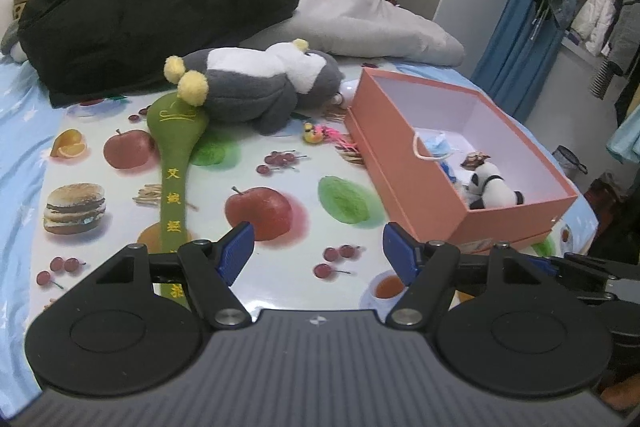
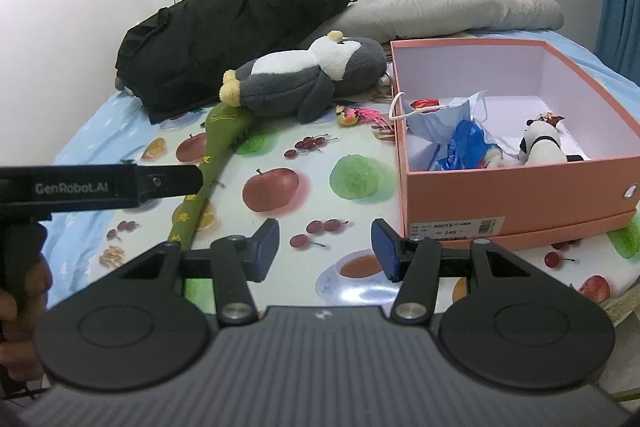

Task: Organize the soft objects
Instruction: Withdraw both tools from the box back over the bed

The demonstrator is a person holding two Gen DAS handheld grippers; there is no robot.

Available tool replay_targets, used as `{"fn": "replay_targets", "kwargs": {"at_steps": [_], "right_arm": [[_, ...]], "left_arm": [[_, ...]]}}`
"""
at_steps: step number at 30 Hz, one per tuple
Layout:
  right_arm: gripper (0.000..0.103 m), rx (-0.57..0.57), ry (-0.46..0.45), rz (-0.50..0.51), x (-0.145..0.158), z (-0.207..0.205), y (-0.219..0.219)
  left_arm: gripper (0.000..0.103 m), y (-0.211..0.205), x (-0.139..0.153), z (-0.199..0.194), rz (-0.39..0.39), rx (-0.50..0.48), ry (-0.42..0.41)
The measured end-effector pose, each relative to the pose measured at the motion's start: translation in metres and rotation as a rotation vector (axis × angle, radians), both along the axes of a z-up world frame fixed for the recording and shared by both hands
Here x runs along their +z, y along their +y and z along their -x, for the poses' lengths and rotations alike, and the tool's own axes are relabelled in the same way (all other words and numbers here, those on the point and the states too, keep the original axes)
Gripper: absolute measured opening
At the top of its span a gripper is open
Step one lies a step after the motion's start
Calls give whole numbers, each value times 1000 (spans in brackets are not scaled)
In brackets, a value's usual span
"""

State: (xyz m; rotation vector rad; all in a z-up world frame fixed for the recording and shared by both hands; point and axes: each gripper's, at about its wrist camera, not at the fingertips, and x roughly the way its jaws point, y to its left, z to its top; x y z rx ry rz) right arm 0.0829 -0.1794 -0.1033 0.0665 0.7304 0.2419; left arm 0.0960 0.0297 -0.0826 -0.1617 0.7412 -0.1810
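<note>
Soft even indoor light, faint shadows, strong fisheye bending at edges, slight blur, dark corners

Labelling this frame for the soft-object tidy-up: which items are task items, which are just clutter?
Task items:
- grey penguin plush
- green padded stick
- small bird toy
- orange box
- panda plush, already in the box
- face mask, in the box

Just lying about:
- black jacket
- grey duvet
- fruit-print cloth
</note>
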Motion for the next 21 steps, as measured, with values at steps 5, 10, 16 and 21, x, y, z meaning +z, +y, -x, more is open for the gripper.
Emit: {"fn": "replay_targets", "kwargs": {"at_steps": [5, 10, 16, 21], "right_arm": [[54, 4, 2, -1, -5, -12, 7], [54, 12, 2, 4, -7, -25, 14], [54, 23, 4, 14, -10, -45, 23], [54, 25, 22, 18, -15, -65, 30]], "left_arm": [[76, 7, -10, -14, -4, 14, 19], [76, 15, -18, -31, -11, 29, 38], [76, 25, -26, -53, -9, 51, 58], [76, 34, -36, -78, -9, 65, 90]]}}
